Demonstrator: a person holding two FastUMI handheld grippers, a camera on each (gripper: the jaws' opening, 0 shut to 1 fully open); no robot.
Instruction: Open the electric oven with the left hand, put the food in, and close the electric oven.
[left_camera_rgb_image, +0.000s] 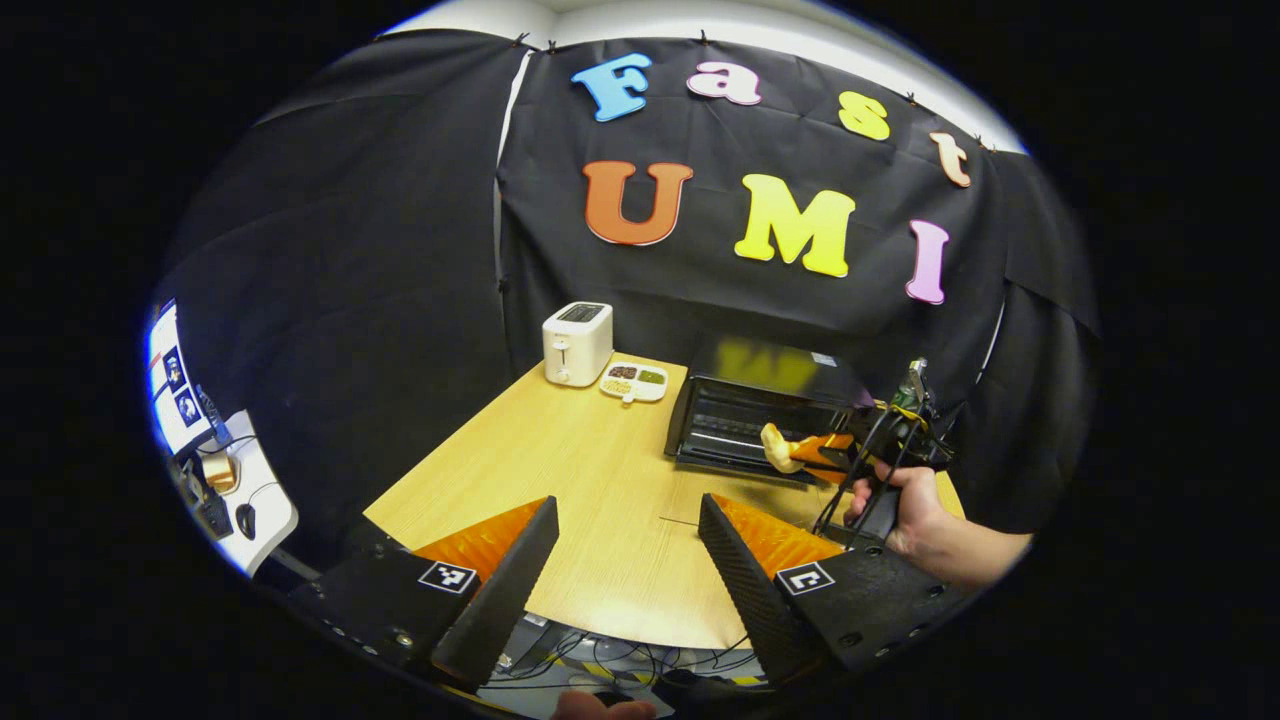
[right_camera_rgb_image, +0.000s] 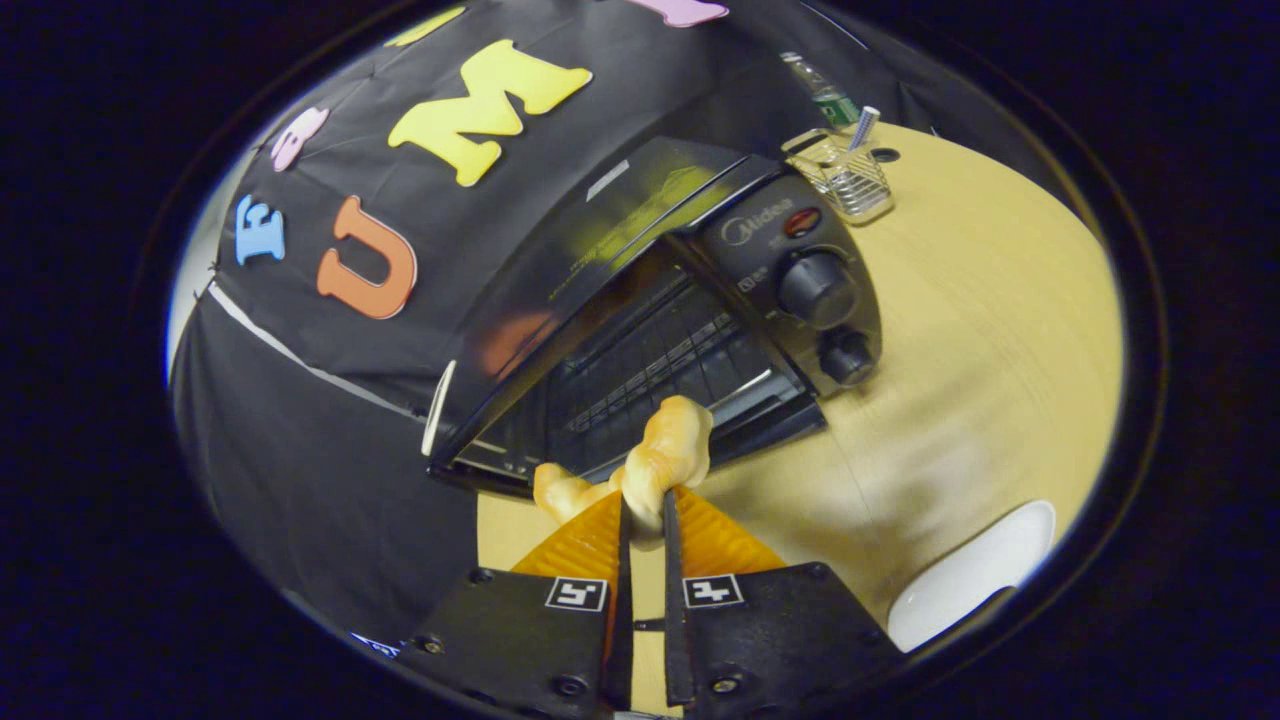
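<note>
From the left gripper view, my left gripper hung over the near edge of the wooden table with its jaws spread wide and nothing between them. Past it, to the right, a hand held the right gripper, which pointed at the front of the electric oven. The pale piece of food stuck out of its fingers, just in front of the oven's opening. Farther back on the table stood a white toaster, and just beside it a small divided dish with bits in its compartments. Off to the far left I could make out a side desk with a mouse and other clutter, too small to tell apart.

In the right gripper view, my right gripper was nearly closed, both fingers pinching the food, a knobbly beige piece that rose above the tips. Right behind it the oven stood open, the wire rack inside visible; I could not tell whether the food had crossed the threshold. Two knobs sat on the oven's control panel. A white plate lay near on the right. Beyond the oven, a wire basket sat on the table, a bottle behind it.
</note>
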